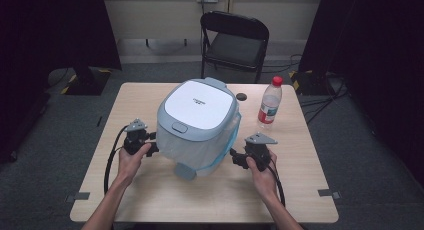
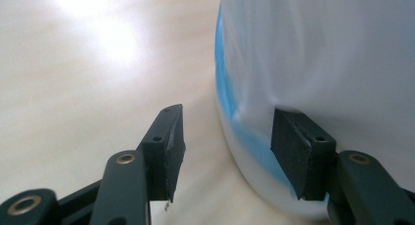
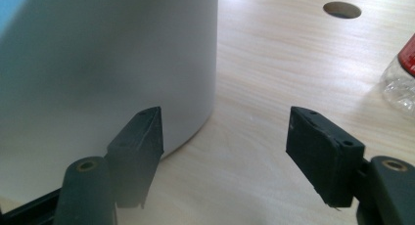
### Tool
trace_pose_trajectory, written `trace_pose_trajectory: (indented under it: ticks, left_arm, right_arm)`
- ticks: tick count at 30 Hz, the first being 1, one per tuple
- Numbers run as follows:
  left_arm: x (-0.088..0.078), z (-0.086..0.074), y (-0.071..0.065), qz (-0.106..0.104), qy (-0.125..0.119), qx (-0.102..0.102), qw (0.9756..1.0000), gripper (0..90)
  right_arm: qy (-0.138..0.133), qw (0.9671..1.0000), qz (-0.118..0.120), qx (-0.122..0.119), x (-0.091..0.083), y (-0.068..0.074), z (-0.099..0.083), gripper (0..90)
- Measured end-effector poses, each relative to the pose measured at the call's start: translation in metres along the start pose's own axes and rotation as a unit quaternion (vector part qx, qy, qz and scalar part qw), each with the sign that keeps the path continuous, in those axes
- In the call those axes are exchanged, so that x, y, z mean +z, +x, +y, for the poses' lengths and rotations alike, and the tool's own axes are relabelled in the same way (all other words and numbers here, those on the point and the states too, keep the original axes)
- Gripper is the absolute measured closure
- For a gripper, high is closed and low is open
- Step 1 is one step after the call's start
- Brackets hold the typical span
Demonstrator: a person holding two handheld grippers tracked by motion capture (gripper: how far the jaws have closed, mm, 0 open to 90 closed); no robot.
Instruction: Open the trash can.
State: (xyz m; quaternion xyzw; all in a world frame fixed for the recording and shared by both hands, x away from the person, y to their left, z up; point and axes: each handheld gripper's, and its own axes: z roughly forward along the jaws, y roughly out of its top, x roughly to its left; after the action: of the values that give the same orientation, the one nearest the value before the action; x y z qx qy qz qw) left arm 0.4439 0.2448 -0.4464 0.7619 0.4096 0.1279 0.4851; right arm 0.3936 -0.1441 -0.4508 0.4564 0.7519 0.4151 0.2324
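Note:
A pale grey-blue pedal bin [image 1: 197, 125] with a white lid [image 1: 197, 106] stands mid-table, lined with a white and blue bag. My left gripper [image 1: 152, 142] sits at the bin's lower left side. In the left gripper view the gripper [image 2: 225, 137] is open: one jaw rests against the bag-covered bin wall [image 2: 318, 54] and the other stands free over the table. My right gripper [image 1: 235, 157] is at the bin's lower right. There the gripper [image 3: 222, 137] is open, with bare table between its jaws and the bin wall [image 3: 98, 58] just behind one jaw.
A clear plastic bottle [image 1: 270, 102] with a red cap stands right of the bin, and the bottle [image 3: 401, 83] also shows in the right gripper view. The bin's pedal [image 1: 185, 171] sticks out toward me. The wooden table [image 1: 150, 195] has a cable hole [image 1: 242, 96]. A black chair [image 1: 235, 40] stands behind.

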Motion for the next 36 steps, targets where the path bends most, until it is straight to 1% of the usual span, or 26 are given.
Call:
trace_pose_trajectory:
  ticks: [1, 4, 6, 10, 11, 12, 13, 14, 15, 16, 17, 18, 19, 20, 21, 22, 23, 24, 26, 28, 30, 31, 33, 34, 35, 36]
  left_arm:
    - [0.004, 0.006, 0.002, 0.007, -0.004, 0.005, 1.0000, 45.9]
    - [0.009, 0.009, 0.002, 0.002, -0.005, 0.004, 1.0000, 47.5]
    - [0.009, 0.009, 0.000, -0.003, -0.011, 0.003, 0.9999, 56.8]
    - [0.004, 0.004, -0.007, -0.019, -0.018, 0.014, 0.9996, 63.0]
    - [0.002, 0.002, -0.010, -0.026, -0.017, 0.017, 0.9994, 63.0]
    - [0.000, -0.002, -0.016, -0.033, -0.020, 0.023, 0.9990, 64.1]
    - [-0.002, -0.004, -0.019, -0.042, -0.020, 0.025, 0.9986, 64.4]
    - [-0.002, -0.004, -0.019, -0.042, -0.020, 0.025, 0.9986, 62.9]
    - [-0.005, -0.007, -0.022, -0.048, -0.015, 0.034, 0.9982, 62.9]
    - [-0.008, -0.011, -0.025, -0.054, -0.001, 0.037, 0.9978, 53.3]
    - [-0.008, -0.011, -0.025, -0.054, -0.001, 0.037, 0.9978, 51.0]
    - [-0.010, -0.019, -0.024, -0.040, 0.028, 0.048, 0.9976, 50.6]
    - [-0.010, -0.019, -0.024, -0.040, 0.028, 0.048, 0.9976, 50.6]
    - [-0.013, -0.027, -0.018, -0.033, 0.044, 0.048, 0.9973, 50.3]
    - [-0.013, -0.027, -0.018, -0.033, 0.044, 0.048, 0.9973, 49.4]
    - [-0.015, -0.032, -0.012, -0.027, 0.053, 0.042, 0.9973, 49.4]
    - [-0.016, -0.038, -0.004, -0.022, 0.052, 0.030, 0.9979, 48.9]
    - [-0.016, -0.038, -0.004, -0.022, 0.052, 0.030, 0.9979, 48.9]
    - [-0.016, -0.043, 0.006, -0.006, 0.051, 0.018, 0.9985, 48.8]
    - [-0.016, -0.044, 0.009, -0.005, 0.048, 0.014, 0.9987, 48.8]
    - [-0.016, -0.042, 0.013, 0.010, 0.042, 0.005, 0.9991, 47.4]
    - [-0.015, -0.040, 0.014, 0.016, 0.032, -0.003, 0.9994, 46.0]
    - [-0.011, -0.033, 0.016, 0.022, 0.028, -0.006, 0.9994, 45.6]
    - [-0.008, -0.027, 0.016, 0.028, 0.017, -0.008, 0.9994, 45.6]
    - [-0.006, -0.021, 0.017, 0.023, 0.018, -0.013, 0.9995, 45.3]
    - [-0.002, -0.010, 0.014, 0.028, 0.008, -0.008, 0.9996, 44.9]
  right_arm:
    - [-0.007, 1.0000, 0.000, 0.004, 0.001, 0.001, 0.004, 29.3]
    - [-0.013, 0.9999, 0.004, 0.010, 0.003, 0.002, 0.006, 29.4]
    - [-0.016, 0.9997, 0.011, 0.013, 0.005, 0.004, 0.008, 31.1]
    - [-0.016, 0.9997, 0.010, 0.017, 0.007, 0.002, 0.010, 36.8]
    - [-0.018, 0.9997, 0.008, 0.015, 0.008, 0.000, 0.010, 38.5]
    - [-0.023, 0.9996, -0.003, 0.014, 0.012, -0.002, 0.014, 47.8]
    - [-0.025, 0.9995, -0.009, 0.014, 0.014, -0.002, 0.015, 51.1]
    - [-0.025, 0.9995, -0.009, 0.014, 0.014, -0.002, 0.015, 51.1]
    - [-0.028, 0.9993, -0.021, 0.013, 0.017, -0.002, 0.017, 52.6]
    - [-0.033, 0.9988, -0.034, 0.015, 0.026, -0.006, 0.022, 48.6]
    - [-0.033, 0.9988, -0.034, 0.015, 0.026, -0.006, 0.022, 48.6]
    - [-0.028, 0.9991, -0.030, 0.010, 0.031, -0.012, 0.028, 39.5]
    - [-0.028, 0.9991, -0.030, 0.010, 0.031, -0.012, 0.028, 39.5]
    - [-0.032, 0.9992, -0.025, 0.005, 0.031, -0.014, 0.032, 39.7]
    - [-0.032, 0.9992, -0.025, 0.005, 0.031, -0.014, 0.032, 39.7]
    - [-0.029, 0.9993, -0.023, 0.004, 0.029, -0.014, 0.033, 39.7]
    - [-0.033, 0.9992, -0.022, -0.002, 0.026, -0.015, 0.037, 39.3]
    - [-0.033, 0.9992, -0.022, -0.002, 0.026, -0.015, 0.037, 39.3]
    - [-0.033, 0.9992, -0.022, -0.002, 0.023, -0.014, 0.038, 38.8]
    - [-0.032, 0.9992, -0.022, -0.003, 0.023, -0.014, 0.038, 38.6]
    - [-0.032, 0.9993, -0.021, 0.002, 0.023, -0.014, 0.038, 38.5]
    - [-0.030, 0.9993, -0.021, 0.002, 0.024, -0.014, 0.038, 39.7]
    - [-0.029, 0.9994, -0.021, 0.001, 0.025, -0.014, 0.038, 40.7]
    - [-0.029, 0.9994, -0.018, 0.004, 0.026, -0.014, 0.039, 42.2]
    - [-0.028, 0.9994, -0.019, 0.001, 0.028, -0.014, 0.039, 44.1]
    - [-0.029, 0.9994, -0.017, 0.001, 0.028, -0.015, 0.040, 44.9]
